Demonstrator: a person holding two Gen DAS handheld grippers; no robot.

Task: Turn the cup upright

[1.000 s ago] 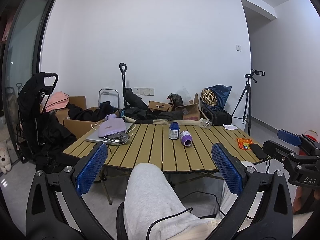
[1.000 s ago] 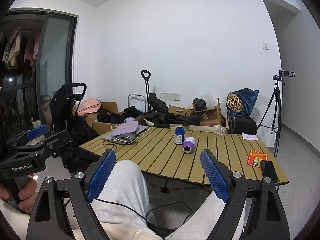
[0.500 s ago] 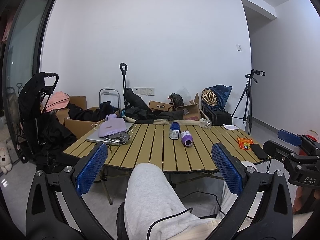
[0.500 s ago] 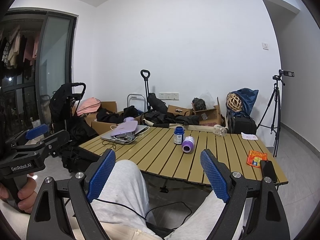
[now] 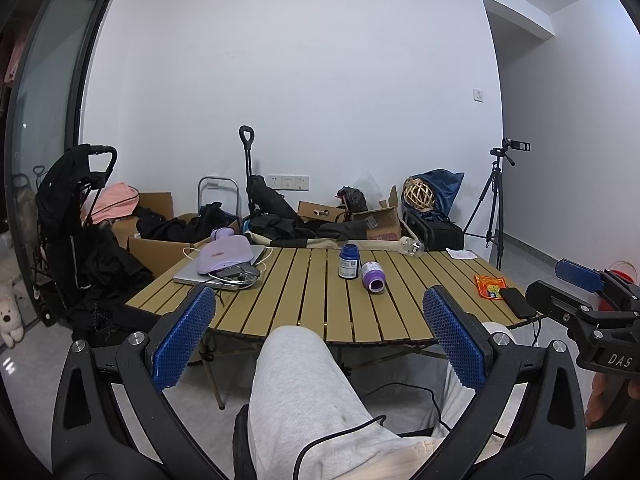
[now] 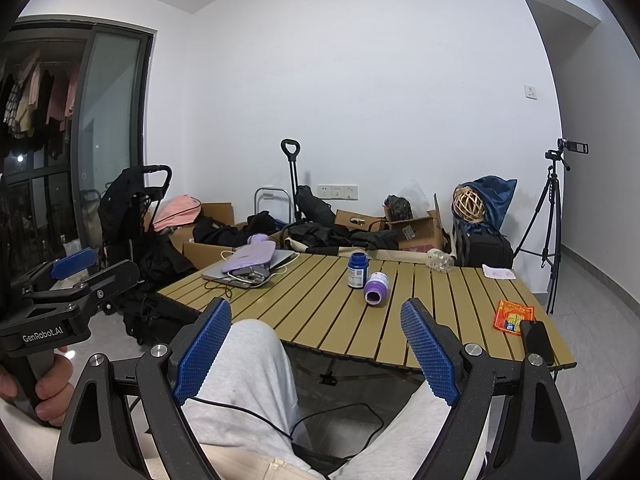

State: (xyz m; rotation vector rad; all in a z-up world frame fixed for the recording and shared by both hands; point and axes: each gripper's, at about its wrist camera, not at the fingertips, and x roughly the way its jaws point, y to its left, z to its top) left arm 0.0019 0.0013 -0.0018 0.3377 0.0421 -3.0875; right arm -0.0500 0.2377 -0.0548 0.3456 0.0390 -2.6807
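A purple cup (image 5: 373, 276) lies on its side near the middle of the slatted wooden table (image 5: 304, 312), its open end toward me; it also shows in the right wrist view (image 6: 376, 288). My left gripper (image 5: 319, 322) is open and empty, held above my lap, well short of the table's near edge. My right gripper (image 6: 316, 332) is open and empty too, also over my lap. Each gripper shows from the side in the other's view: the right one (image 5: 576, 280) and the left one (image 6: 76, 264).
A dark blue bottle (image 5: 349, 261) stands upright just left of the cup. A laptop with a purple pouch and cables (image 5: 224, 264) lies at the table's left. A clear bottle (image 5: 412, 246), an orange packet (image 5: 490, 286) and a black phone (image 5: 518, 302) lie at the right.
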